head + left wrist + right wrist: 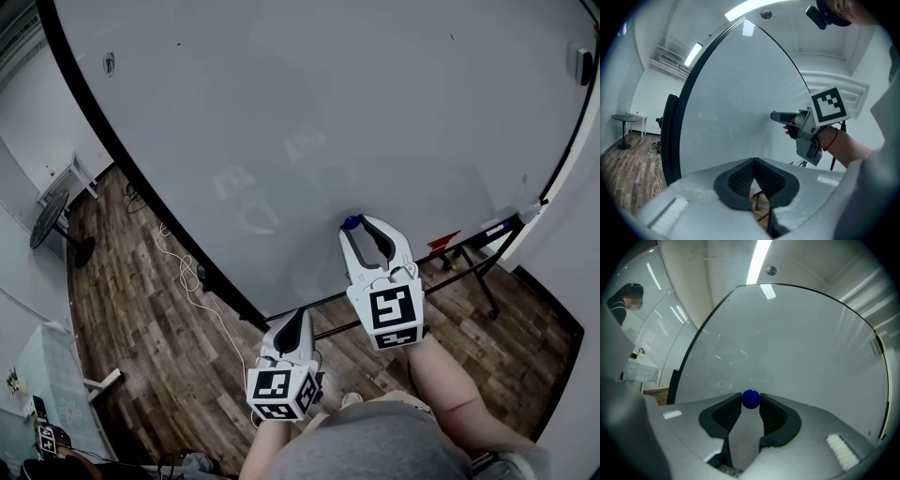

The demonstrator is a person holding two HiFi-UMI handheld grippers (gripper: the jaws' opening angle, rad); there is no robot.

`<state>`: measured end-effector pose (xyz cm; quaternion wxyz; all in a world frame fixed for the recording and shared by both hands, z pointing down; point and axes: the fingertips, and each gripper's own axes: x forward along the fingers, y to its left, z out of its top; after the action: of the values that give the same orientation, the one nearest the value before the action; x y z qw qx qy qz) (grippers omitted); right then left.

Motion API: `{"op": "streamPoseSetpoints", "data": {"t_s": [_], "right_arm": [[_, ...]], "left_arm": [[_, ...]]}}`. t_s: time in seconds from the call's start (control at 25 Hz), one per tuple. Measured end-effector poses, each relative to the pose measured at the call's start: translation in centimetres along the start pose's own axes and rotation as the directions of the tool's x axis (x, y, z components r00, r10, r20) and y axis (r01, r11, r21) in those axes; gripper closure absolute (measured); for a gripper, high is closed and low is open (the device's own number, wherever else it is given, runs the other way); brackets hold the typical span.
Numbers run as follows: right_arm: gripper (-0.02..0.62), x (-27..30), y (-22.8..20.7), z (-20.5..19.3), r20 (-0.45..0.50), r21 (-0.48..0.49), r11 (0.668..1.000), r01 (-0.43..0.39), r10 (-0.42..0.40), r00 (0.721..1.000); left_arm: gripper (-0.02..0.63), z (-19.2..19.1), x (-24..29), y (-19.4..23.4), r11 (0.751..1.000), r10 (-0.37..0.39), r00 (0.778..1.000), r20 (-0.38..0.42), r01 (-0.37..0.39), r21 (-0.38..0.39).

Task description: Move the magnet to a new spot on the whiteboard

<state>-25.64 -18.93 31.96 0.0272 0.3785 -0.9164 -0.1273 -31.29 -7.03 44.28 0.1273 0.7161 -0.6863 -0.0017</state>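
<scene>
The right gripper is clamped on the blue magnet low on the whiteboard, so the grab looks done and the shift to a fresh spot remains, while the left gripper hangs back, jaws together, empty.

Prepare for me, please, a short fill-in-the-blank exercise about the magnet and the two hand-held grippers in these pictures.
1. The magnet is ___ in colour.
2. The right hand-held gripper grips the ___ between its jaws.
3. The left hand-held gripper has its jaws ___, with nothing between them.
Missing words: blue; magnet; shut.
</scene>
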Motion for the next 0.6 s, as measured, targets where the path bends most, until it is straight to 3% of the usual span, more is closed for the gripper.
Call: {"op": "streamPoseSetpoints", "data": {"t_s": [0.6], "right_arm": [[0.473,-7.0,-4.7,-1.7,-0.043,0.024,0.995,0.099,-0.098,0.994]], "left_arm": [[0.601,-0.3,1.2,-6.5,0.991,-0.13,0.991,-0.014,0.13,0.018]]}}
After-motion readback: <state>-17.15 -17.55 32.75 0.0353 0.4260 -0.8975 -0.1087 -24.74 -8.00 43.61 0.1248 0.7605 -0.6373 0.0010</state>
